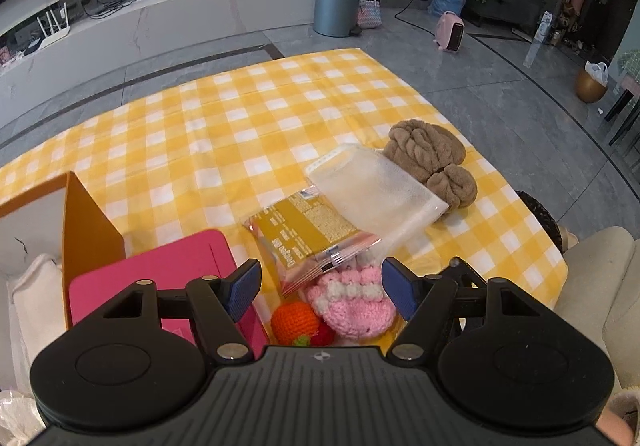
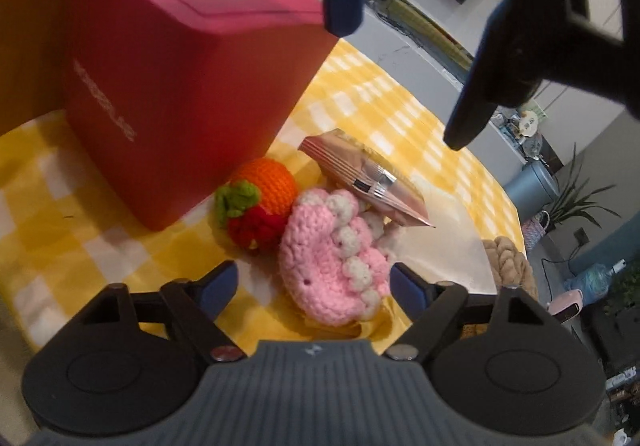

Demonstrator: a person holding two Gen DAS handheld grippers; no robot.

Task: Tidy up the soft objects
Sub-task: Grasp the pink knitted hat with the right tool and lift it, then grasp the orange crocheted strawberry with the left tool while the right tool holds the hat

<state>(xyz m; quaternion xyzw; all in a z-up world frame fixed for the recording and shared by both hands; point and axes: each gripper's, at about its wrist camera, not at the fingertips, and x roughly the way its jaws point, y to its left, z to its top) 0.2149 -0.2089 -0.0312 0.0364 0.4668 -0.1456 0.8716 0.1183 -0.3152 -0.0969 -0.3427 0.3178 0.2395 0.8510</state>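
Several soft things lay bunched at the near edge of the yellow checked tablecloth (image 1: pixel 248 113): a pink crocheted piece (image 2: pixel 334 266) with a cream bobble edge, lying flat, its long axis running away from the right gripper (image 2: pixel 314 282), whose jaws stood apart either side of it without touching. Just beside it sat an orange crocheted fruit (image 2: pixel 270 183) and a red crocheted strawberry (image 2: pixel 256 226), green leaves turned toward the pink box (image 2: pixel 180 85). White lettering ran down the box's side, too blurred to read. A snack packet (image 1: pixel 308 242) lay slanted, its print too small to make out. The left gripper (image 1: pixel 320 286) hung over the pile, jaws apart, empty. Farther off lay a white cloth (image 1: pixel 376 189) and a brown braided plush (image 1: pixel 432 161).
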